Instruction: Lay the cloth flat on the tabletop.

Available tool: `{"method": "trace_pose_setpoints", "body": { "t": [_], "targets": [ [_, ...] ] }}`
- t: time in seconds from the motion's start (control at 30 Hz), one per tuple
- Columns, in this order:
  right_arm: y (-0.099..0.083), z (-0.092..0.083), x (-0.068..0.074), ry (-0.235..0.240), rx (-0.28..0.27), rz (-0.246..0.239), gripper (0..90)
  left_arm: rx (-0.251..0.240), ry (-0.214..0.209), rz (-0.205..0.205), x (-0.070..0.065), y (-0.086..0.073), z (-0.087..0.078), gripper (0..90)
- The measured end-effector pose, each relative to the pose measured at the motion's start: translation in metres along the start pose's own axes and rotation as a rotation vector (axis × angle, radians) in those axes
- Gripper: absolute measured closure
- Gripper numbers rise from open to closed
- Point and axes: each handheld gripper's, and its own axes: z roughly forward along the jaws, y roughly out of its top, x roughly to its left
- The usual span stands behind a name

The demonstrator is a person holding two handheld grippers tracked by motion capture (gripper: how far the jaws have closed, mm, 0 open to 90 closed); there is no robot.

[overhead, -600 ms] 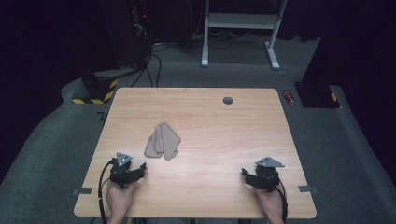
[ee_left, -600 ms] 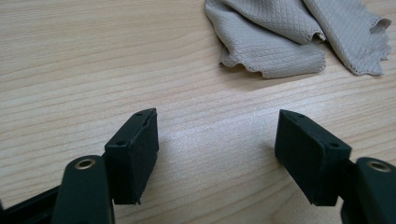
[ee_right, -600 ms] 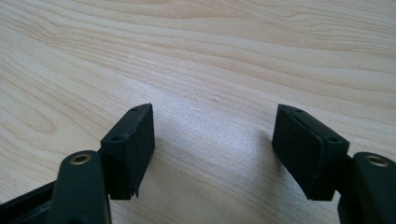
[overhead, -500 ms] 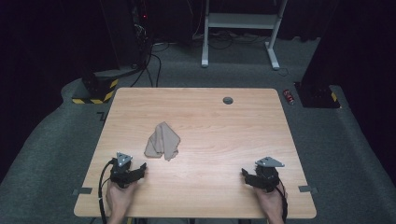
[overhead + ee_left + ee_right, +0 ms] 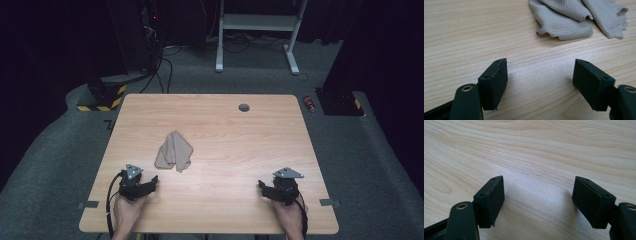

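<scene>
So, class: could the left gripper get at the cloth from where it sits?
Probably yes. The left gripper is open, and bare table lies between it and the cloth; nothing blocks it.

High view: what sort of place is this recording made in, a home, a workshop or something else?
Most likely a lab or recording studio, not a home. A bare wooden table with one crumpled beige cloth stands on grey carpet in a dark room, with trailing cables, a white desk frame and hazard-striped blocks behind.
</scene>
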Motion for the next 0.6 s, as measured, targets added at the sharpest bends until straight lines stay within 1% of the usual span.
{"method": "trace_pose_setpoints", "body": {
  "t": [0.13,0.2,0.23,0.3,0.37,0.4,0.5,0.57,0.6],
  "targets": [
    [0.0,0.0,0.0,-0.001,0.001,0.001,25.8,0.019,-0.014,0.006,-0.001,0.003,0.0,30.9],
    [0.0,0.0,0.0,-0.001,0.0,-0.001,25.8,0.017,-0.018,0.006,-0.001,0.004,-0.001,30.6],
    [0.0,0.0,0.0,-0.001,0.0,-0.001,25.8,0.01,-0.033,-0.006,-0.001,0.006,-0.002,30.3],
    [0.0,0.0,0.0,-0.001,0.0,-0.001,25.8,0.004,-0.048,-0.018,-0.002,0.009,-0.003,30.0],
    [0.0,0.0,0.0,-0.001,0.001,0.001,25.8,0.0,-0.05,-0.014,-0.002,0.01,-0.003,29.6],
    [0.0,0.0,0.0,-0.001,0.0,-0.001,25.8,-0.004,-0.058,-0.011,-0.003,0.014,-0.005,29.4],
    [0.0,0.0,0.0,-0.001,0.0,-0.001,25.8,-0.01,-0.067,-0.014,-0.004,0.016,-0.006,29.0],
    [0.0,0.0,0.0,-0.001,0.0,0.001,25.8,-0.013,-0.083,-0.021,-0.004,0.02,-0.006,28.5],
    [0.0,0.0,0.0,-0.001,0.001,0.001,25.8,-0.012,-0.088,-0.017,-0.004,0.022,-0.006,28.3]
  ]
}}
